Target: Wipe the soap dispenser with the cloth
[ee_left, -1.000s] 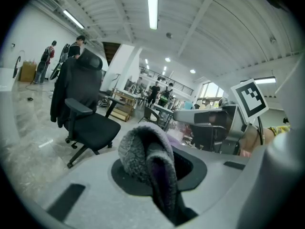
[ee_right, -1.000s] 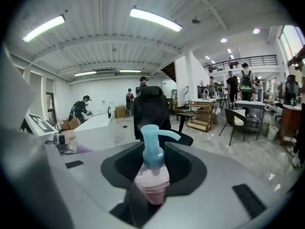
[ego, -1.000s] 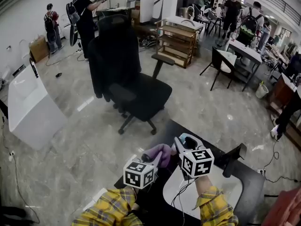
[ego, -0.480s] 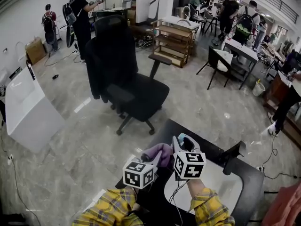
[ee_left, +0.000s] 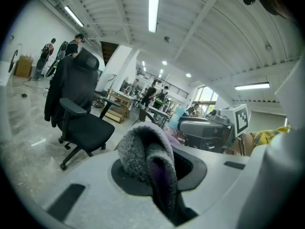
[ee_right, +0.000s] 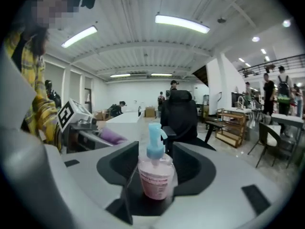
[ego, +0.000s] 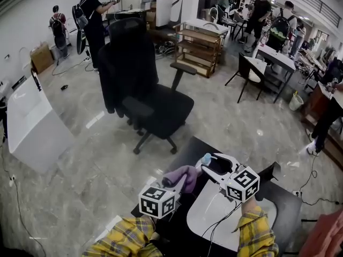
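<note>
Dispenser (ee_right: 155, 174), a clear bottle of pink soap with a blue pump, stands upright between the jaws of the right gripper (ego: 210, 164). Those jaws have just been opening and are now released: dark space shows on both sides of the bottle, and the pads do not press it. In the head view the blue pump peeks out at the gripper's tip, low in the picture at about 5 o'clock from its centre, over the near edge of the black table (ego: 281, 210).

At 9 o'clock from the dispenser, just beside it, is the purple-grey cloth (ee_left: 143, 151). The left gripper (ego: 179, 184) is clenched on it, and a fold hangs down between the jaws. The two grippers are level with each other, the cloth near the bottle but apart from it. Yellow plaid sleeves (ego: 128, 234) run back from both grippers toward 6 o'clock.

A white board (ego: 206, 216) lies on the table under the right gripper.

Past the table, at 11 o'clock, is a black chair (ego: 155, 103) on the grey floor. A white tub (ego: 32, 125) is at 9 o'clock. Farther off, at 12 o'clock, is a wooden shelf (ego: 201, 44), with people (ego: 96, 20) standing at 11 o'clock and 1 o'clock.
</note>
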A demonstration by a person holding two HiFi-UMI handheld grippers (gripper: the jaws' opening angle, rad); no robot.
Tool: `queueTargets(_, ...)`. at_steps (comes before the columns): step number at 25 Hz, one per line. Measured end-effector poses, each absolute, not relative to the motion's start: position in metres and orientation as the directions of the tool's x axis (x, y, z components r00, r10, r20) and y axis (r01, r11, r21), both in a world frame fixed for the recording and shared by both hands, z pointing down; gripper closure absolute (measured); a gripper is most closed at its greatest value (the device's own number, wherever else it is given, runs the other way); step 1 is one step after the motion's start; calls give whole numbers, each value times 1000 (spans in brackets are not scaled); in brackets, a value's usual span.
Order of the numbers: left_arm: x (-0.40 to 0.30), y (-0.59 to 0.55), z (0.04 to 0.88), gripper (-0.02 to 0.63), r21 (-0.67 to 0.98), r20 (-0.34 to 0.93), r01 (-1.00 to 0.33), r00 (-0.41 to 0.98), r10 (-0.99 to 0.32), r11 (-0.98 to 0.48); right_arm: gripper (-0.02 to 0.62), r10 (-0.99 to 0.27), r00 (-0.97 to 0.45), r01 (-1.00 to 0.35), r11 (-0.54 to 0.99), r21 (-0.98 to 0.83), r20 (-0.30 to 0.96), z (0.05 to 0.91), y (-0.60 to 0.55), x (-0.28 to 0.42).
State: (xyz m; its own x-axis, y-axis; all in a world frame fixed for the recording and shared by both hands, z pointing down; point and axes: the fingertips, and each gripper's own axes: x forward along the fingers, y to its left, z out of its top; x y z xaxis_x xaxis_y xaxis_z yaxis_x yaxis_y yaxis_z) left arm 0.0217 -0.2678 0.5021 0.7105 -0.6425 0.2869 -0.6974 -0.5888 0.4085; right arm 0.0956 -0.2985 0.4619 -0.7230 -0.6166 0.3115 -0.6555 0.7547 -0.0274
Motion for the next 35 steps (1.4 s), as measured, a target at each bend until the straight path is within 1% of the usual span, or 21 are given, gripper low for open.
queueTargets(2,21,-268,503,549,410,287,-695,713,-640,-591,396,-548,-766,-583,813,-4,337,463,-298,93)
queueTargets(4,19,-268,504,549,417,287,-691,716,-636,-591,393,-498,-795,-537,843,-19,347,465,-301,91)
queueTargets(8,16,-266,504,549,421,292,-689,719,-631,-590,392,-429,-822,-483,874,-59,374,474,-310,90)
queueTargets(15,19,-260,501,548,427,266,-655,750,-606,-623,390,-330,-876,-400,904,-149,351,479,-313,81)
queueTargets(17,22,-257,499,548,421,261,-645,759,-596,-637,385,-324,-884,-399,899,-183,337,479,-315,81)
queueTargets(19,24,-253,498,549,417,256,-637,767,-589,-648,355,-330,-885,-405,893,-196,328,480,-317,83)
queueTargets(28,31,-248,500,548,414,255,-629,774,-580,-658,351,-283,-898,-378,887,-264,336,485,-315,82)
queueTargets(35,26,-250,502,548,409,269,-659,748,-606,-632,365,-356,-869,-451,855,-255,343,483,-311,87)
